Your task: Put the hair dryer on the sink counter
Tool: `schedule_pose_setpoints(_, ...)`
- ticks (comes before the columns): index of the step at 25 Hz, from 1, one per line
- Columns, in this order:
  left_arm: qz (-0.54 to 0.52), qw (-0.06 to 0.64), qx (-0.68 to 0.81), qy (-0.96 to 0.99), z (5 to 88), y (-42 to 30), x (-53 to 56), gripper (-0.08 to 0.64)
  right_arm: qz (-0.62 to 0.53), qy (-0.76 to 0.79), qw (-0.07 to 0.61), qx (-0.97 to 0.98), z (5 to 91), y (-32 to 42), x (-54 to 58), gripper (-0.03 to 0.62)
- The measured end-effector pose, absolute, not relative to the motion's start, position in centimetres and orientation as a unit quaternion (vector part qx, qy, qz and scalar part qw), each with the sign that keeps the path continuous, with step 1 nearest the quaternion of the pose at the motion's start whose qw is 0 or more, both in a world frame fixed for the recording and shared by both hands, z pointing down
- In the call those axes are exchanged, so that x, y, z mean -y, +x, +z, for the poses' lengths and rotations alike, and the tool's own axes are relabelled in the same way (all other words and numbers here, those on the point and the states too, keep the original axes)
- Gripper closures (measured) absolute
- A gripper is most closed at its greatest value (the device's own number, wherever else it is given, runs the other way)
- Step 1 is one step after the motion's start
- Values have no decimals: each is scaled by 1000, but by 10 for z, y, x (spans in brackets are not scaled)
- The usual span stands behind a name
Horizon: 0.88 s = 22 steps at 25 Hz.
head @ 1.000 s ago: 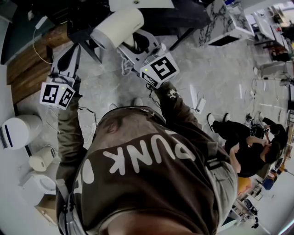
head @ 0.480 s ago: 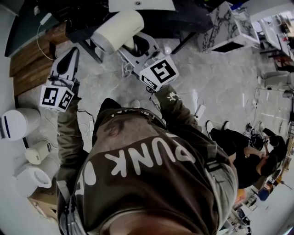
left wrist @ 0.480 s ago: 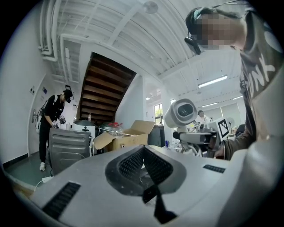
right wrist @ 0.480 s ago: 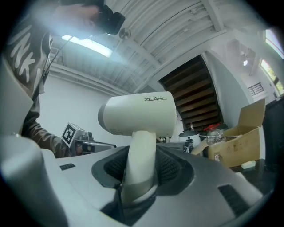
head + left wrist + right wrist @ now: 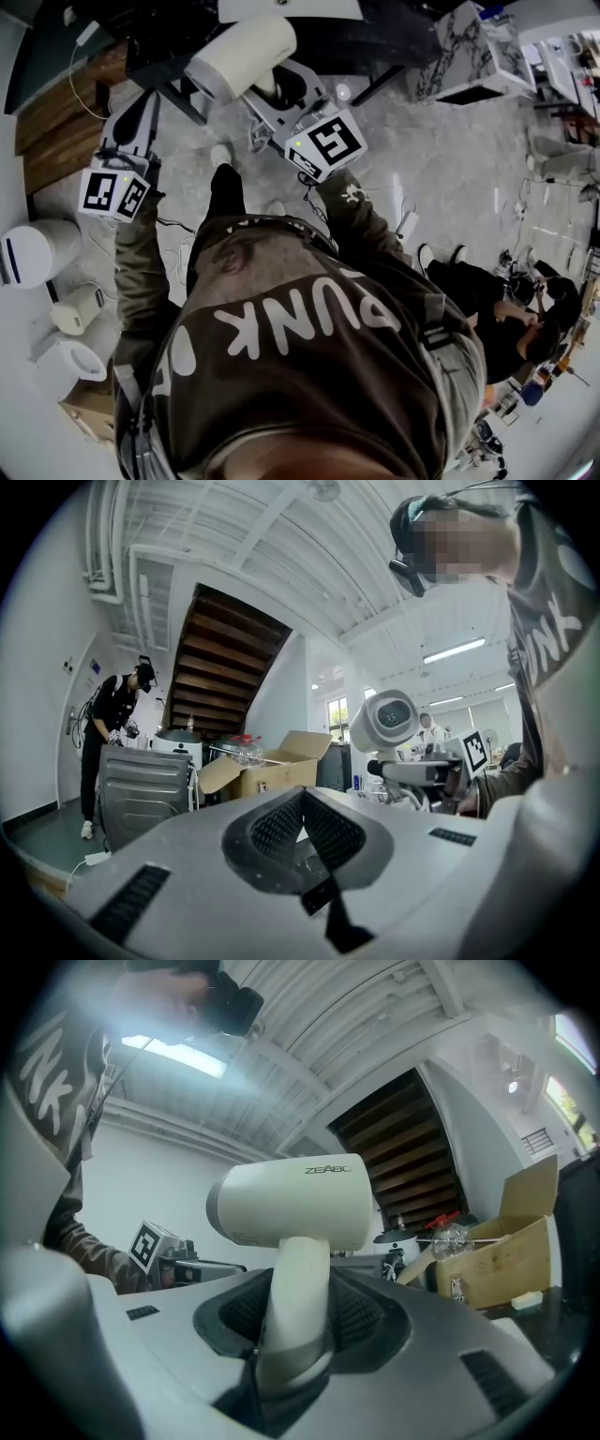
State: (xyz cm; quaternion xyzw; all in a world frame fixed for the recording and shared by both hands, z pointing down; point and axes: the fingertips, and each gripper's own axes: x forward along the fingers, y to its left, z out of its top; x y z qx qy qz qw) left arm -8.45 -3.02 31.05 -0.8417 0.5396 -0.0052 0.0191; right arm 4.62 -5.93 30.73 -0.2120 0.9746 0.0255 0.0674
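A white hair dryer is held up in front of me, its barrel lying sideways over the floor. My right gripper is shut on its handle. In the right gripper view the handle stands upright between the dark pads, with the barrel above them. My left gripper hangs to the left of the dryer and apart from it. In the left gripper view its jaws meet at the tips and hold nothing.
A dark table stands just beyond the dryer, with a marble-patterned cabinet to its right. White appliances line the left wall. A person in black crouches at the right. Cables lie on the floor. A cardboard box is ahead.
My dark trouser leg and shoe have swung forward between the two grippers. The left gripper has shifted slightly up and left. The right gripper keeps its hold on the dryer.
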Motion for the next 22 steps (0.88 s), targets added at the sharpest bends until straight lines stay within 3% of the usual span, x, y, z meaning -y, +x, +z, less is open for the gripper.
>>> schedule_pose_setpoints(22, -31, -6, -522, -852, 361, -230, 255, 565, -74, -291, -25, -954, 368, -104, 287, 422)
